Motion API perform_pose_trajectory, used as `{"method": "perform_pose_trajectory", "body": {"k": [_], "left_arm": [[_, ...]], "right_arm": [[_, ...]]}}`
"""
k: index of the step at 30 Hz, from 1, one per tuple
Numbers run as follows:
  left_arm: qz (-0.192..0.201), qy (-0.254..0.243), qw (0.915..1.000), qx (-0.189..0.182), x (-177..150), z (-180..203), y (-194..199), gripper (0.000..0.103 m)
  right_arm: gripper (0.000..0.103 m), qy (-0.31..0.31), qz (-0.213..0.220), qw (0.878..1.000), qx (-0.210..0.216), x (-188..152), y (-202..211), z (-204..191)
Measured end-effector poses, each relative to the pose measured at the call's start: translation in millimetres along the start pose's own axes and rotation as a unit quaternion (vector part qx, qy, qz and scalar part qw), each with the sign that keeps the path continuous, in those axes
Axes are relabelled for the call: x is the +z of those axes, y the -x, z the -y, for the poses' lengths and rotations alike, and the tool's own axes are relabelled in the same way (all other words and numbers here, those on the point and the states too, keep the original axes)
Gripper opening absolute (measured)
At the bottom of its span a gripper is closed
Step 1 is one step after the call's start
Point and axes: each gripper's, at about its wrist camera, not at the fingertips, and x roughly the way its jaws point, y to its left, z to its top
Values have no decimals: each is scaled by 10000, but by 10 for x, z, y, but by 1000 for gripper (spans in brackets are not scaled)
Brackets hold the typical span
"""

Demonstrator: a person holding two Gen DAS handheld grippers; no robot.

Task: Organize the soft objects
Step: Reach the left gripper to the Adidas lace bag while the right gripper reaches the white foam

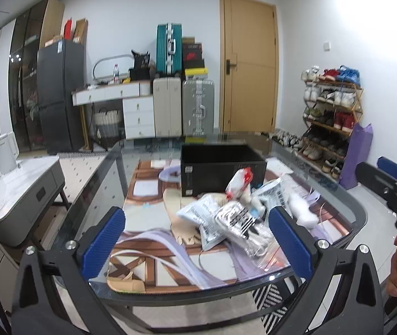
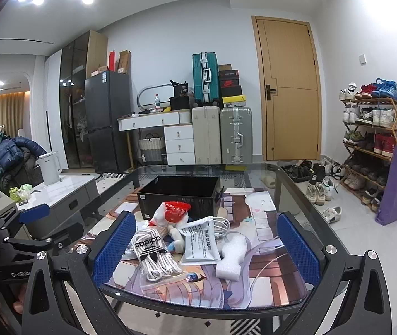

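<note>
The glass-topped surface (image 2: 290,192) with its printed mat carries an open black rectangular box (image 2: 180,198), and just in front of it lies a loose heap of soft things, none yet boxed, so the sorting looks barely begun. Both the left gripper (image 1: 195,238) and right gripper (image 2: 205,247) hover short of the heap, jaws spread wide and holding nothing. The next move likely calls for closing on the nearest item, the clear bag of white adidas laces (image 2: 153,254). The right view reads its logo and the white foam block (image 2: 233,255) clearly; the left view blurs them.
</note>
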Motion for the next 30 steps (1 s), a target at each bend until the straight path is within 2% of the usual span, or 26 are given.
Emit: {"method": "perform_pose_trajectory", "body": {"k": [8,15,19,23,26,30], "left_arm": [[-335,-96,9994,-39,-13,-8,-126,103],[-782,-173,9968,-73,-18,-17,-289,103],[-1058,-165,9942,-52,-1,-36,-428,102],[-1287,-186,9914,-116,24,18,-595,101],[-1533,-260,9875,-274,61,176,-734,96],[-1914,-165,9803,-450,62,379,-949,96]], "right_arm": [[103,72,-624,9980,3,54,-247,19],[103,175,-1061,9941,113,126,-515,142],[103,646,-1444,9874,62,121,-795,58],[103,790,-1905,9785,-34,82,-1115,117],[103,595,-2291,9713,-228,29,-1324,299],[103,316,-2590,9651,-221,-45,-1423,554]]}}
